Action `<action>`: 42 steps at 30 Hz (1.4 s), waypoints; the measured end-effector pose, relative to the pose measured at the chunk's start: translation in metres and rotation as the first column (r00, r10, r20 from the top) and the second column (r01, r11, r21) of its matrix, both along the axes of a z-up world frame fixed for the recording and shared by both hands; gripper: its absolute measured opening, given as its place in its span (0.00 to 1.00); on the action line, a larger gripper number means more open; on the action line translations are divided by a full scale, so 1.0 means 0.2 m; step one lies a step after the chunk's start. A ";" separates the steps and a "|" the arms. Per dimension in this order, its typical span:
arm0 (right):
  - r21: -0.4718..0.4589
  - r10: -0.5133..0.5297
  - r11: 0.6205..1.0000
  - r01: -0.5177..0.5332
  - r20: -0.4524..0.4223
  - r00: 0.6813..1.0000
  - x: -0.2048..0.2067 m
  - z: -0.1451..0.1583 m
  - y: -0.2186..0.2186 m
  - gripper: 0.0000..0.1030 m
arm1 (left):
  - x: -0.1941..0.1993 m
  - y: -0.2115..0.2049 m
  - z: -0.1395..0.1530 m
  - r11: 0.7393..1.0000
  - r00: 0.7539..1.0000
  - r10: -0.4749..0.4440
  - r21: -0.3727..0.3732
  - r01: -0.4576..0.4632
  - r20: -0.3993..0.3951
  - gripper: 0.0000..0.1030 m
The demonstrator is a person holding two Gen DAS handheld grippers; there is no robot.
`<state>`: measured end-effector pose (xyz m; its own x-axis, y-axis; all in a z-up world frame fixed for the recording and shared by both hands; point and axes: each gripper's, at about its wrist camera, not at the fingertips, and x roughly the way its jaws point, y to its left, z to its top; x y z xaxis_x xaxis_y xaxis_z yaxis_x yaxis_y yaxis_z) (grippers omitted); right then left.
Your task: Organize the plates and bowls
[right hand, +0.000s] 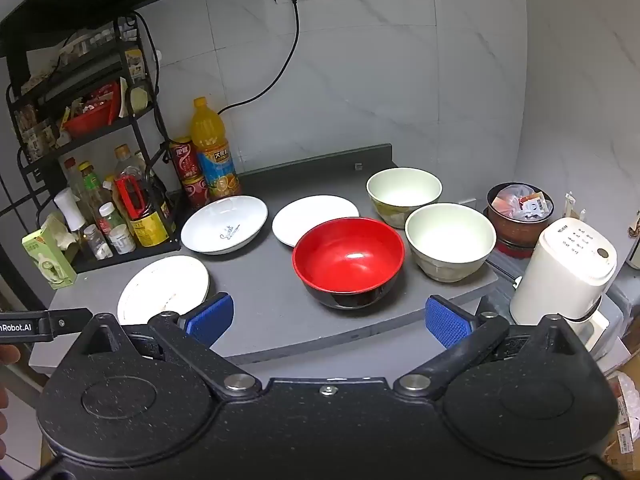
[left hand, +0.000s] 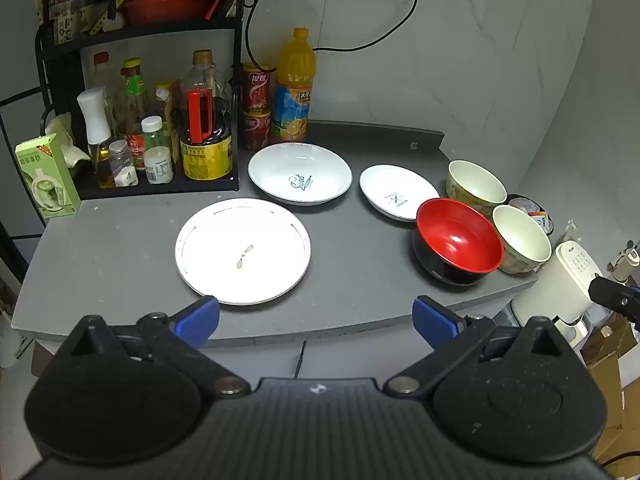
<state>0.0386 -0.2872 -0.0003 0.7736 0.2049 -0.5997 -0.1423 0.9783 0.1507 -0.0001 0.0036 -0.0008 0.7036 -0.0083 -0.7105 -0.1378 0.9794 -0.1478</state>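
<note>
While both of my grippers, left gripper (left hand: 316, 318) and right gripper (right hand: 329, 318), hang spread wide and empty at the counter's (left hand: 120, 264) near edge, I judge the flat plate (left hand: 243, 251) ahead stiff, slippery, breakable: pinch its rim. The deep plate (left hand: 300, 173) behind, the red bowl (right hand: 348, 260) and the cream bowls (right hand: 450, 240) want rim grips too.
</note>
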 end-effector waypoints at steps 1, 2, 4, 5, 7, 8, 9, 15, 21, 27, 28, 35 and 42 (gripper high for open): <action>-0.012 -0.003 1.000 0.003 0.004 1.000 0.00 0.00 0.00 1.00 | 0.00 -0.02 0.01 1.000 1.000 0.003 0.013 -0.003 0.005 0.99; -0.021 -0.004 1.000 0.004 0.007 1.000 0.00 0.00 0.00 1.00 | 0.00 -0.02 0.00 1.000 1.000 -0.004 0.026 0.004 0.001 0.99; -0.023 -0.003 1.000 0.004 0.011 1.000 0.00 0.00 0.00 1.00 | 0.01 -0.01 0.01 1.000 1.000 -0.008 0.024 0.008 -0.005 0.99; -0.019 -0.004 1.000 0.004 0.010 1.000 0.00 0.00 0.00 1.00 | 0.01 -0.01 0.01 1.000 1.000 -0.007 0.020 0.007 -0.002 0.99; -0.015 -0.010 1.000 0.011 0.007 1.000 0.01 -0.01 0.00 1.00 | 0.01 -0.01 0.00 1.000 1.000 -0.006 0.020 0.006 -0.003 0.99; -0.018 -0.011 1.000 0.011 0.007 1.000 0.02 0.00 0.00 1.00 | 0.02 -0.02 0.00 1.000 1.000 -0.003 0.025 0.003 -0.004 0.99; -0.019 -0.013 1.000 0.013 0.008 1.000 0.02 0.00 0.00 1.00 | 0.03 -0.02 0.00 1.000 1.000 0.002 0.030 -0.002 -0.006 0.99; -0.022 -0.027 0.999 0.027 0.012 1.000 0.03 -0.02 -0.01 1.00 | 0.07 -0.03 -0.02 1.000 1.000 0.006 0.023 -0.005 -0.005 0.99; -0.015 -0.050 0.999 0.050 0.004 0.999 0.04 -0.04 -0.05 1.00 | 0.08 -0.07 -0.03 0.999 1.000 -0.012 0.030 0.012 -0.001 0.99; -0.013 -0.056 0.998 0.056 0.003 0.998 0.03 -0.05 -0.07 1.00 | 0.08 -0.08 -0.03 1.000 1.000 -0.015 0.024 0.015 -0.001 0.99; -0.013 -0.056 0.998 0.056 0.002 0.998 0.04 -0.05 -0.07 1.00 | 0.08 -0.08 -0.03 1.000 1.000 -0.014 0.024 0.014 -0.001 0.99; -0.013 -0.055 0.998 0.055 0.001 0.998 0.03 -0.05 -0.09 1.00 | 0.08 -0.10 -0.02 1.000 1.000 -0.011 0.016 0.011 -0.002 0.99; -0.011 -0.043 0.999 0.043 -0.010 0.999 0.04 -0.05 -0.11 1.00 | 0.07 -0.13 -0.01 1.000 1.000 0.018 0.011 -0.018 -0.012 0.99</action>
<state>0.0458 -0.3085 -0.0104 0.7754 0.1649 -0.6095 -0.0987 0.9851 0.1411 0.0139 -0.0219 -0.0030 0.6946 0.0118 -0.7193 -0.1572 0.9782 -0.1358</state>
